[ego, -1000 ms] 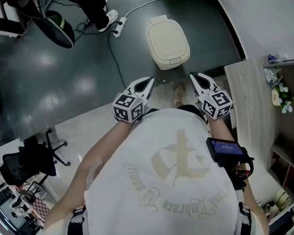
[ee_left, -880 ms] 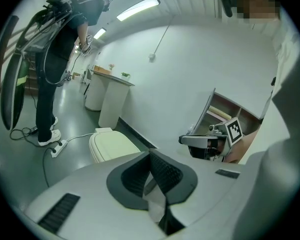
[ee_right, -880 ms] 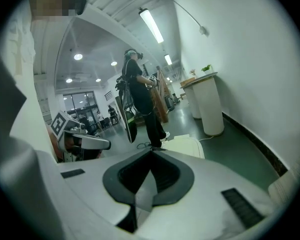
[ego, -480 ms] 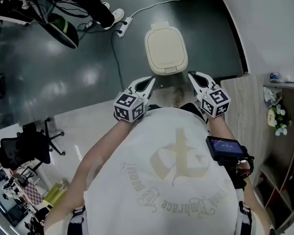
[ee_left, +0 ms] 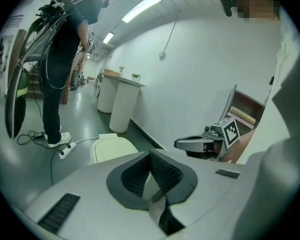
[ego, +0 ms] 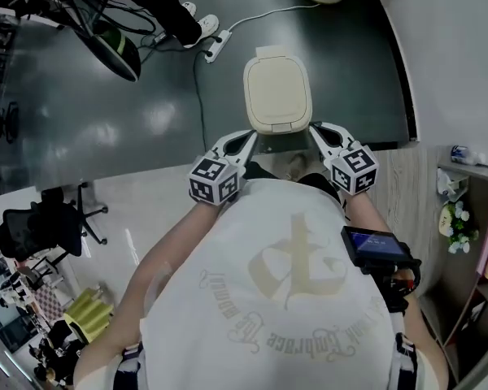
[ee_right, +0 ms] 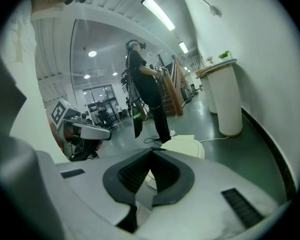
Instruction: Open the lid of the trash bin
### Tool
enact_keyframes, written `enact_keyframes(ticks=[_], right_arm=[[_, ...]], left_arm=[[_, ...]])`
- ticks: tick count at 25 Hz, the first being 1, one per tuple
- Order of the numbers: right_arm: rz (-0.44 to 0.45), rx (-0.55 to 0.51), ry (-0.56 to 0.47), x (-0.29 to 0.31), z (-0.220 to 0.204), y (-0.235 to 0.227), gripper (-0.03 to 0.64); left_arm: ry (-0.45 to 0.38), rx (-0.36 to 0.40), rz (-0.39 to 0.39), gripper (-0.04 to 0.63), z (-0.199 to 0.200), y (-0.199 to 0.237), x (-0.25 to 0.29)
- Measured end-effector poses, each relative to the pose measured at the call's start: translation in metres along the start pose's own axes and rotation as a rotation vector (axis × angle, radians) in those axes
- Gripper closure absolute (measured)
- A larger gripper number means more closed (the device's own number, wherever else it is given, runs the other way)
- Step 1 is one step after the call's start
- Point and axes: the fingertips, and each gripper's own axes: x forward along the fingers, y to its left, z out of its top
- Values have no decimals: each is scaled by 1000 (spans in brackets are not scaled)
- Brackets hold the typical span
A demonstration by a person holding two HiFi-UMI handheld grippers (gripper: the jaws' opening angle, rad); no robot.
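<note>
The trash bin (ego: 278, 96) is seen standing on the dark floor (ego: 81, 112), straight ahead of the person, with its cream lid (ego: 277, 88) shut flat. The lid's near edge is placed between the two grippers' tips and just beyond them. The left gripper (ego: 248, 135) is held just beside the bin's near left corner and the right gripper (ego: 317, 128) just beside its near right corner. Both are apart from the bin. Each pair of jaws is brought together at the tips, and nothing is held between them. A cable (ego: 197, 88) is laid near the bin's left side, running up to a power strip (ego: 215, 49). Bare floor is left beyond it. On the right, a narrower strip of floor is bounded by the curved wall (ego: 455, 55).
</note>
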Motion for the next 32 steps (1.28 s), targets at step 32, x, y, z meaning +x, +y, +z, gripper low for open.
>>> enact_keyframes(ticks=[32], right_arm=[[71, -101, 347, 106, -66, 8, 613]], left_arm=[[53, -133, 18, 583, -40, 71, 7]])
